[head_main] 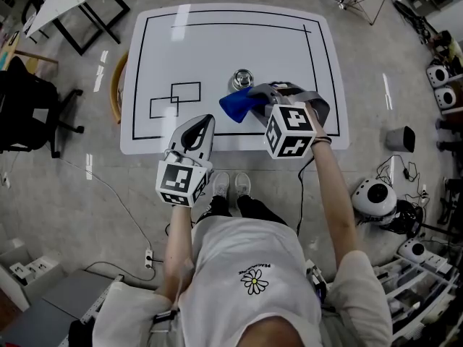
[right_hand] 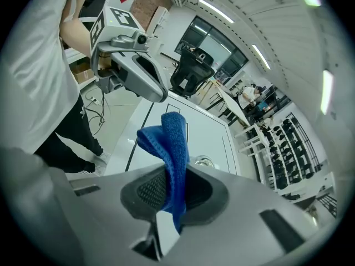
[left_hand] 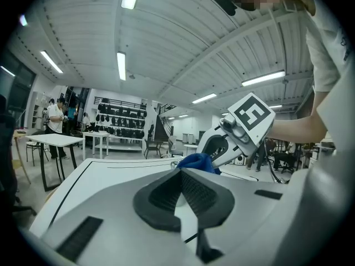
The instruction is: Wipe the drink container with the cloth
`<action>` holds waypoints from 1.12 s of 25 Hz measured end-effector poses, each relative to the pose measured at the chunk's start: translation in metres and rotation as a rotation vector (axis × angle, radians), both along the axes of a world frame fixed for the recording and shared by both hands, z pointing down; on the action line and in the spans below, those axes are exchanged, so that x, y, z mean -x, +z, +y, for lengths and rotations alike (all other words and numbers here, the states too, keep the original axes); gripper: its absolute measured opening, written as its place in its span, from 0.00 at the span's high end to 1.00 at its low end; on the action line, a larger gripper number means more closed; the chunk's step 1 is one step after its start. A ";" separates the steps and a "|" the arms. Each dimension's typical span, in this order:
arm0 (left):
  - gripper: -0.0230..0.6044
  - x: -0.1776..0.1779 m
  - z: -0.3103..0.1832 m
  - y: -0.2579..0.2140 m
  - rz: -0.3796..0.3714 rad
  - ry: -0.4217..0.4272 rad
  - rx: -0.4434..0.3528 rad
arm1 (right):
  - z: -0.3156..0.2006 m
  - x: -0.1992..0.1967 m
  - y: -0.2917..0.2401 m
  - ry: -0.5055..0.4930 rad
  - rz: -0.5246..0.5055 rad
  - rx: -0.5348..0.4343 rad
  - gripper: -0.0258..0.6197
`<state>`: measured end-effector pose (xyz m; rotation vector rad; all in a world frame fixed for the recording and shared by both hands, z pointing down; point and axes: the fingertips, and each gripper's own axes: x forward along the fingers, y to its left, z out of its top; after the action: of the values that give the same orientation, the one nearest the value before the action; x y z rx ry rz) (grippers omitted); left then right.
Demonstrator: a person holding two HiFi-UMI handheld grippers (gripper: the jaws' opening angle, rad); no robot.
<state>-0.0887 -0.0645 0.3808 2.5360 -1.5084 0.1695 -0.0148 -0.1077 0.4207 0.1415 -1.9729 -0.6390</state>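
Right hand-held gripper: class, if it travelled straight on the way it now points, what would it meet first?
Probably the shiny round metal drink container on the white table, just beyond the blue cloth clamped in the right hand-held gripper. Depth is unclear: the cloth might touch the table first.

- We see a white table [head_main: 217,49] marked with black outlines, with two small rectangles [head_main: 175,100] overlapping near its left side.
- A black office chair [head_main: 25,114] stands left of it.
- What seems to us a grey bin [head_main: 400,138] sits on the floor to the right.
- A power strip [head_main: 150,256] lies nearer the person.
- Shelves of dark items [left_hand: 119,121] line a far wall.
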 end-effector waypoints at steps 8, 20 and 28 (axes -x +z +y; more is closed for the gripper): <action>0.97 -0.001 -0.001 0.002 0.001 0.008 0.007 | 0.007 -0.004 0.016 0.013 0.002 0.012 0.89; 0.97 -0.001 -0.019 -0.037 -0.017 -0.033 -0.085 | -0.014 -0.008 -0.052 0.072 -0.163 -0.085 0.89; 0.97 0.013 -0.027 -0.124 -0.053 -0.174 -0.278 | -0.021 -0.032 -0.167 0.316 -0.642 -0.279 0.89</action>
<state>-0.1021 -0.0913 0.2569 2.6030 -1.8811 0.0018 0.0171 -0.1288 0.2535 0.9070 -2.3792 -0.7114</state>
